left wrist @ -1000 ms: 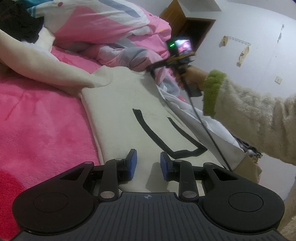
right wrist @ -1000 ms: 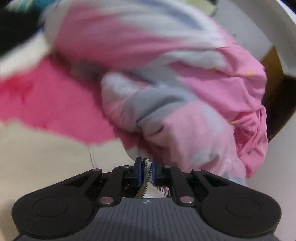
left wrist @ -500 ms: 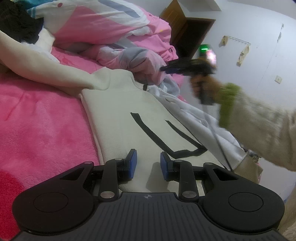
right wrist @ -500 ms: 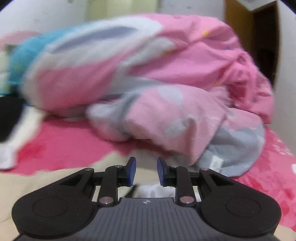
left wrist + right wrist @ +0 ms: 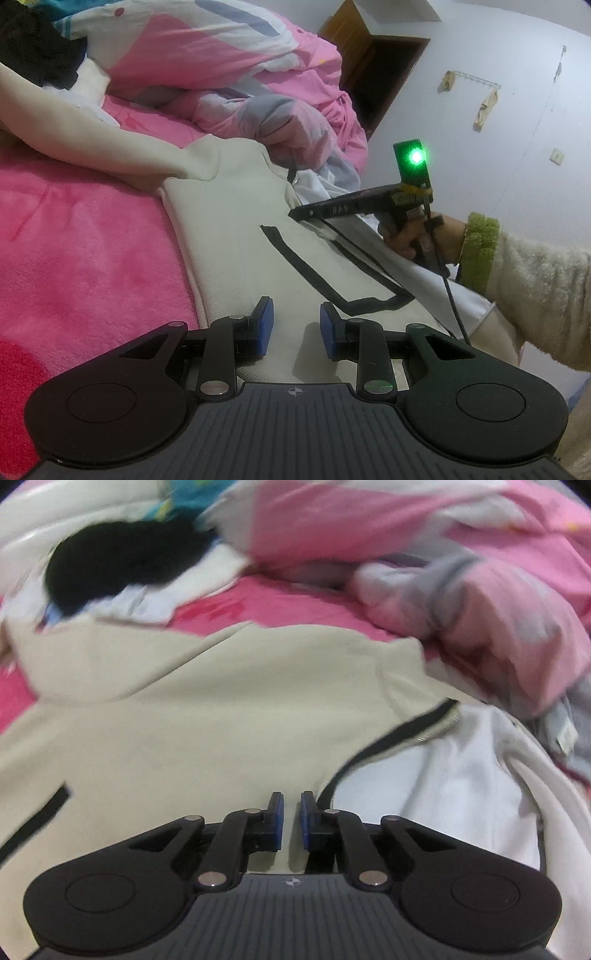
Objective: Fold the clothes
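Note:
A cream zip-up jacket [image 5: 236, 229] with black trim lies on the pink bed, one front panel folded over, its sleeve [image 5: 85, 144] stretched out to the left. My left gripper [image 5: 293, 325] is open and empty, hovering over the jacket's hem. My right gripper [image 5: 291, 821] is open with a narrow gap and empty, just above the jacket's body [image 5: 207, 720] beside the black zipper edge [image 5: 391, 734] and white lining [image 5: 443, 775]. It also shows in the left wrist view [image 5: 295, 214], over the jacket's right edge.
A pink fleece blanket [image 5: 81, 251] covers the bed. A bunched pink, white and grey duvet [image 5: 229, 62] lies beyond the jacket. A black garment [image 5: 122, 561] sits at the far left. A wooden cabinet [image 5: 373, 59] and white wall stand behind.
My right gripper let go of the zipper edge it held a second ago, opened, and moved down from the collar area to over the jacket's middle. My left gripper stayed still.

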The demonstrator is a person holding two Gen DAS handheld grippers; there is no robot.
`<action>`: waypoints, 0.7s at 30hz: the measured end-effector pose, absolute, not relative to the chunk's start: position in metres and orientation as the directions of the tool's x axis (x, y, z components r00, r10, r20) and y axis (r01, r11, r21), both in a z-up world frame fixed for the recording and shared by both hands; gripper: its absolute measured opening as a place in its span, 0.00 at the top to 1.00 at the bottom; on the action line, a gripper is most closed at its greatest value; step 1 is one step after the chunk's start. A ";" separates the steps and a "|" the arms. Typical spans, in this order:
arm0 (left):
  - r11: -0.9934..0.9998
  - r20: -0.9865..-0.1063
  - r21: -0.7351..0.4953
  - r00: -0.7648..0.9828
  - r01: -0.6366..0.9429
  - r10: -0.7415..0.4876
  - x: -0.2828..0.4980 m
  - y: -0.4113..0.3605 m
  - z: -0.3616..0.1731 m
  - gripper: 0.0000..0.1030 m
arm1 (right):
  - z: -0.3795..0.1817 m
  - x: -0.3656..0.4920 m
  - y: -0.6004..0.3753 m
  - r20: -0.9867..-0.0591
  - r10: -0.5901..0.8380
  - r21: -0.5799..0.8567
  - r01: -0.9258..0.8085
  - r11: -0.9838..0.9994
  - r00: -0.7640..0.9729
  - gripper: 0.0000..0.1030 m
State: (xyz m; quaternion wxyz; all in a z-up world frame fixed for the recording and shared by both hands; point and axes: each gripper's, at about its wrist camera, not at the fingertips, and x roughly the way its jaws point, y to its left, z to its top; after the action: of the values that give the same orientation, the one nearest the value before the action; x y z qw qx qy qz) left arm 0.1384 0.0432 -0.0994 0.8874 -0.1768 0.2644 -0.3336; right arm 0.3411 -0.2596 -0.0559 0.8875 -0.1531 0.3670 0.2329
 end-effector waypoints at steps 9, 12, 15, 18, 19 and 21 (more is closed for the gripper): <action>0.711 -0.348 -0.496 0.636 0.499 -0.689 0.139 0.043 -0.100 0.73 | -0.067 0.394 -0.271 -0.720 0.225 -0.051 -0.374 0.926 0.656 1.00; 0.708 -0.346 -0.498 0.635 0.500 -0.691 0.138 0.044 -0.101 0.73 | -0.068 0.409 -0.273 -0.720 0.207 -0.030 -0.327 0.944 0.663 1.00; 0.709 -0.346 -0.498 0.635 0.500 -0.691 0.138 0.044 -0.100 0.73 | -0.069 0.426 -0.281 -0.723 0.206 0.041 -0.257 0.966 0.659 1.00; 0.710 -0.347 -0.496 0.636 0.500 -0.690 0.137 0.044 -0.100 0.73 | -0.060 0.432 -0.303 -0.727 0.236 0.180 -0.154 0.972 0.645 1.00; 0.710 -0.347 -0.495 0.636 0.500 -0.689 0.136 0.044 -0.100 0.73 | -0.055 0.430 -0.312 -0.724 0.237 0.213 -0.117 0.970 0.647 1.00; 0.712 -0.347 -0.493 0.637 0.500 -0.688 0.136 0.044 -0.100 0.73 | -0.034 0.407 -0.328 -0.712 0.201 0.206 -0.074 0.976 0.672 0.97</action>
State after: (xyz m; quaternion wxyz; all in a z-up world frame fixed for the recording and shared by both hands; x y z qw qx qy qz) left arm 0.1362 0.0441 -0.0998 0.8869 -0.1787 0.2631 -0.3349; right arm 0.4074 -0.3277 -0.0343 0.9110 0.0800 0.3976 0.0756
